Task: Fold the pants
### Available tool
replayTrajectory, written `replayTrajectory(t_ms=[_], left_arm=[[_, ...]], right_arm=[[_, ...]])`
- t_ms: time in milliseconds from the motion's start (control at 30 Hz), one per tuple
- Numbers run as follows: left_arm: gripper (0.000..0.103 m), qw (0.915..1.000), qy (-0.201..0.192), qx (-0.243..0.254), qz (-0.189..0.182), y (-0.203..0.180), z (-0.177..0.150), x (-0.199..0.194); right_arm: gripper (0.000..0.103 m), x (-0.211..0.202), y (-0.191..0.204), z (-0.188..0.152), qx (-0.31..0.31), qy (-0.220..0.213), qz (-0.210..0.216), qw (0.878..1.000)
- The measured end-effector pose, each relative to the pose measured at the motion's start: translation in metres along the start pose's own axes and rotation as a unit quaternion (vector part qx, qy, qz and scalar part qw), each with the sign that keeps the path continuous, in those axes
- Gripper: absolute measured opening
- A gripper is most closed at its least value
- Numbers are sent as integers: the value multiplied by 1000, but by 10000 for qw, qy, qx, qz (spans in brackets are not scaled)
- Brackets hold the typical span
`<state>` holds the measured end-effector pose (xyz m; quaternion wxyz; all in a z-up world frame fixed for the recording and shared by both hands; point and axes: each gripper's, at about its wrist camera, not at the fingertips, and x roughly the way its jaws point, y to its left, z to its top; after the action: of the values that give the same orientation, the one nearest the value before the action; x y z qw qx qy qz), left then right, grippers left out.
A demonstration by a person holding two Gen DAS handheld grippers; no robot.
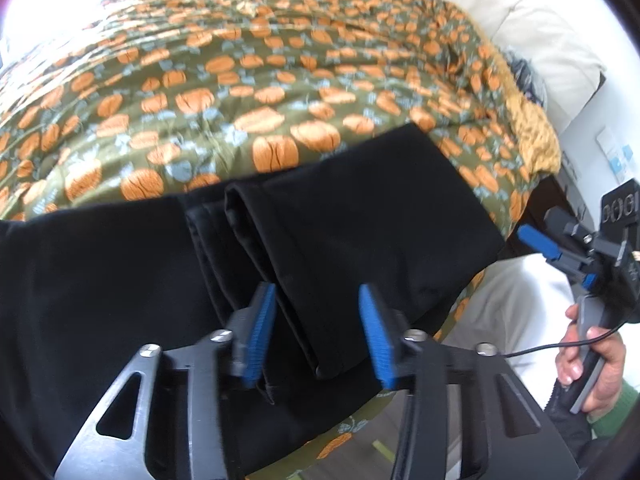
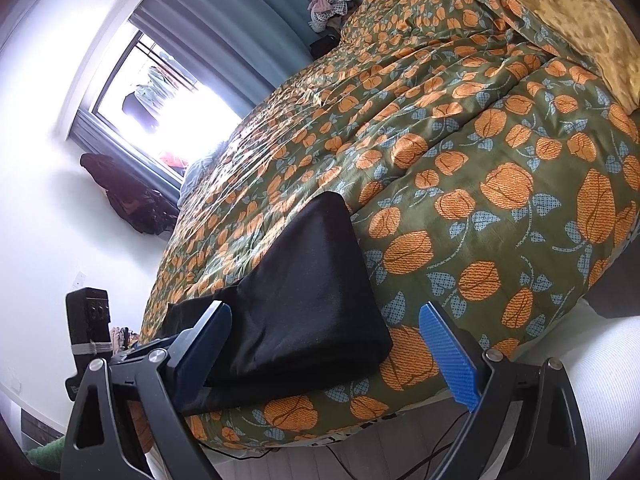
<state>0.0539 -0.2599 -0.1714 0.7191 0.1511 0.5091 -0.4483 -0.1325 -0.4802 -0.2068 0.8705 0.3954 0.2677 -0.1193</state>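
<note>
The black pants [image 1: 340, 208] lie folded over on the green quilt with orange flowers [image 1: 200, 80], near the bed's near edge. My left gripper [image 1: 318, 332] is open, its blue pads on either side of a folded edge of the pants, holding nothing. My right gripper [image 2: 344, 354] is open just off the bed edge, with the folded end of the pants [image 2: 304, 292] between and beyond its fingers, not gripped. The right gripper also shows in the left wrist view [image 1: 560, 248], held by a hand at the right.
A yellow blanket [image 2: 580, 28] and white pillows [image 1: 520, 32] lie at the head of the bed. A window with blue curtains [image 2: 224, 28] is on the far side. Clothes hang on the wall [image 2: 128, 196]. A cable [image 2: 400, 456] runs on the floor below the bed edge.
</note>
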Motion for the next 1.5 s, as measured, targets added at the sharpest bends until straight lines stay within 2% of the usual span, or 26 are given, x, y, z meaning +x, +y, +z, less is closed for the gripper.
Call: replayTrajectory(t_ms=[33, 100, 200, 300, 500, 667, 767, 833, 900, 967, 1033, 1100, 1233, 1300, 1400, 1500], left_arm=[[36, 9999, 85, 13, 61, 0, 0, 5], [18, 9997, 211, 16, 124, -1, -1, 11], [5, 9996, 256, -49, 139, 0, -1, 13], [2, 9993, 190, -38, 316, -2, 0, 9], [2, 9984, -146, -136, 534, 9, -5, -28], [2, 9967, 292, -229, 718, 24, -14, 0], [6, 9957, 309, -202, 844, 19, -13, 7], [20, 9966, 275, -252, 733, 18, -12, 3], [62, 9976, 87, -416, 547, 23, -11, -11], [78, 9963, -348, -665, 423, 34, -14, -34], [79, 9938, -544, -933, 246, 46, -16, -46], [79, 9930, -409, -1106, 64, 54, -15, -41], [77, 9963, -156, -840, 71, 42, -8, -19], [70, 9977, 9, -653, 194, 34, -4, -8], [66, 9956, 319, -550, 691, 29, -3, 9], [64, 9947, 355, -656, 705, 31, -5, 11]], right_arm=[[95, 0, 0, 0, 0, 3, -3, 10000], [95, -1, 0, 0, -1, -4, -5, 10000], [95, 0, 0, 0, 7, -4, -16, 10000], [95, 0, -1, 0, 18, -10, -26, 10000], [95, -4, -4, 1, 70, -85, -7, 9999], [95, 0, -6, 1, 149, -31, 10, 9999], [95, 0, -3, 0, 75, -21, -8, 10000], [95, -2, -1, 0, 16, -56, -31, 10000], [95, -4, -3, 0, 63, -81, -18, 9999], [95, -4, -7, 1, 149, -88, 10, 9998], [95, -4, -10, 1, 234, -92, 35, 9997], [95, -3, -11, 1, 275, -84, 52, 9996], [95, 0, -9, 1, 230, -30, 43, 9997], [95, -1, -6, 1, 163, -40, 15, 9999], [95, -2, -7, 1, 167, -56, 4, 9998], [95, -1, -8, 1, 206, -29, 2, 9998]])
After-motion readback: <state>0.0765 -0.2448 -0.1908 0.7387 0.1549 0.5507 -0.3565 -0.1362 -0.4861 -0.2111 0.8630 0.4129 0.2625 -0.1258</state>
